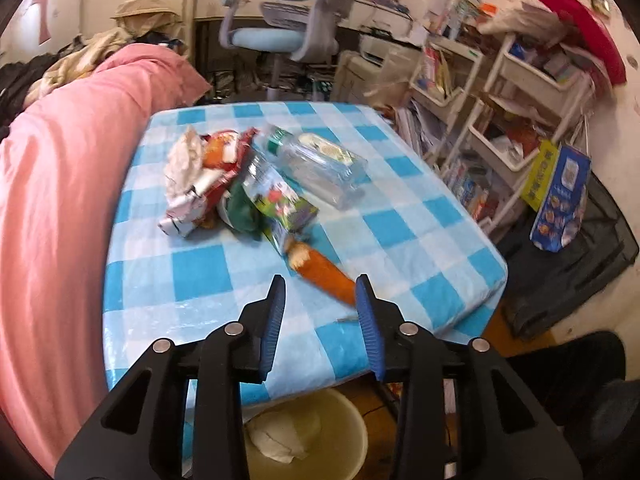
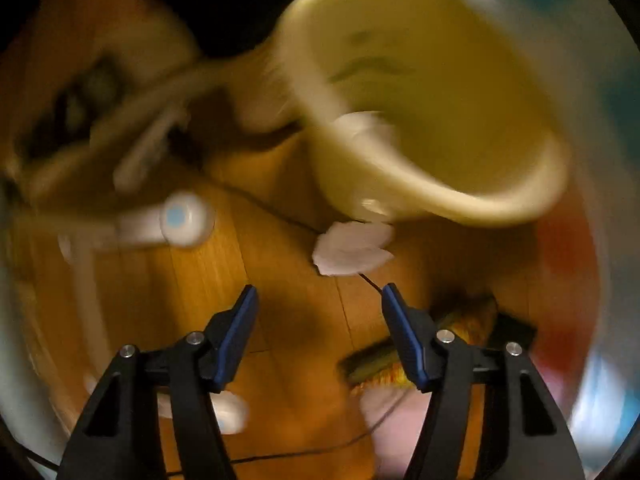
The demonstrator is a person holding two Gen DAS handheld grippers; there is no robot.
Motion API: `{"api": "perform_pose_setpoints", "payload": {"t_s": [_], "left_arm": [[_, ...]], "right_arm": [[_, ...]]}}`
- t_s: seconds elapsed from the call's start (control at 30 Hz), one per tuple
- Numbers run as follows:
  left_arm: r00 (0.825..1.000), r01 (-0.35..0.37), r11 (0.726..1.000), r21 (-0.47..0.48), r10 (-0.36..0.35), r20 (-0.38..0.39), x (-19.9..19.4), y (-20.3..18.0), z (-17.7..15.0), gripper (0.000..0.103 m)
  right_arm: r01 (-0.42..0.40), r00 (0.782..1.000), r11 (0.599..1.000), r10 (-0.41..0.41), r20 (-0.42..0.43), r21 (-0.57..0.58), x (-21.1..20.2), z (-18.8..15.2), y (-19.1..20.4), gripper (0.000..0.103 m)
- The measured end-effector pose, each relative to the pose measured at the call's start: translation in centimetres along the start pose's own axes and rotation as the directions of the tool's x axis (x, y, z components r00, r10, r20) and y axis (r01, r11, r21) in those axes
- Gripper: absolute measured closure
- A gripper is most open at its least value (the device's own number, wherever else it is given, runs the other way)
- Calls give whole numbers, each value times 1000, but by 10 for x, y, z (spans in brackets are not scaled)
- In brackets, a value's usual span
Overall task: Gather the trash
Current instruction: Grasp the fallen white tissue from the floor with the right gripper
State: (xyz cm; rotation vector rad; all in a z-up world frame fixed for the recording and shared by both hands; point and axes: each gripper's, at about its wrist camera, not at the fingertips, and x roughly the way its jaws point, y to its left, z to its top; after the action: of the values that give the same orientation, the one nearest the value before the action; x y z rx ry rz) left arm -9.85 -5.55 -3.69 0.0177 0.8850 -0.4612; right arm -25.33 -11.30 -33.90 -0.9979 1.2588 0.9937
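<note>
In the left wrist view a pile of trash lies on the blue-checked table [image 1: 200, 276]: crumpled paper [image 1: 184, 160], a red snack wrapper [image 1: 220, 156], a clear plastic bottle [image 1: 320, 168], a green printed packet [image 1: 280, 200] and an orange carrot-shaped piece [image 1: 320, 270]. My left gripper [image 1: 320, 292] is open and empty, just short of the orange piece. A yellow bucket [image 1: 352, 432] below the table edge holds white paper. My right gripper [image 2: 316, 296] is open and empty above the wooden floor, near a white paper scrap [image 2: 352, 248] beside the blurred yellow bucket [image 2: 500, 200].
A pink blanket [image 1: 60, 220] borders the table's left side. A desk chair [image 1: 288, 20] stands behind the table and cluttered white shelves [image 1: 500, 120] stand to the right. A black bag [image 1: 568, 260] lies on the floor. A thin cable [image 2: 280, 216] crosses the floor.
</note>
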Motion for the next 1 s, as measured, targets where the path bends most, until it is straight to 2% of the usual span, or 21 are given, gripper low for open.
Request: {"api": "perform_pose_setpoints", "payload": {"t_s": [0.07,0.13,0.17,0.2,0.27,0.3,0.53,0.77,0.93,1.0], "left_arm": [[999,-42,999,28,42,-31,5,2,-6,68],[998,-54,999,9,54,-37,4,8,-7,68],[998,-52,999,-3,52,-34,3,13,-7,67],[998,-51,999,-14,51,-30,1,16,-7,66],[999,-50,999,-18,50,-13,-3,17,-4,64],[999,-50,999,-15,49,-9,-4,17,-4,63],[999,-36,999,39,37,-23,1,3,-3,60],[997,-44,997,57,47,-61,16,2,-5,60],[996,-45,997,62,50,-76,24,1,-4,59],[996,-46,997,63,51,-74,24,1,-3,59]], "right_arm": [[28,1000,998,-28,-5,-50,34,6,10,41],[87,996,995,-88,-16,-49,68,10,13,43],[137,990,987,-136,24,-80,76,8,18,42],[137,990,984,-140,-12,-115,97,9,23,42],[135,988,984,-143,-58,-114,117,7,23,45],[171,983,977,-178,-51,-124,128,5,25,45],[191,977,971,-201,-63,-145,159,-6,15,46],[169,983,979,-176,-51,-116,179,-2,1,67],[125,988,986,-135,-78,-113,184,-2,1,93],[111,988,982,-125,-91,-150,179,-3,5,97]]}}
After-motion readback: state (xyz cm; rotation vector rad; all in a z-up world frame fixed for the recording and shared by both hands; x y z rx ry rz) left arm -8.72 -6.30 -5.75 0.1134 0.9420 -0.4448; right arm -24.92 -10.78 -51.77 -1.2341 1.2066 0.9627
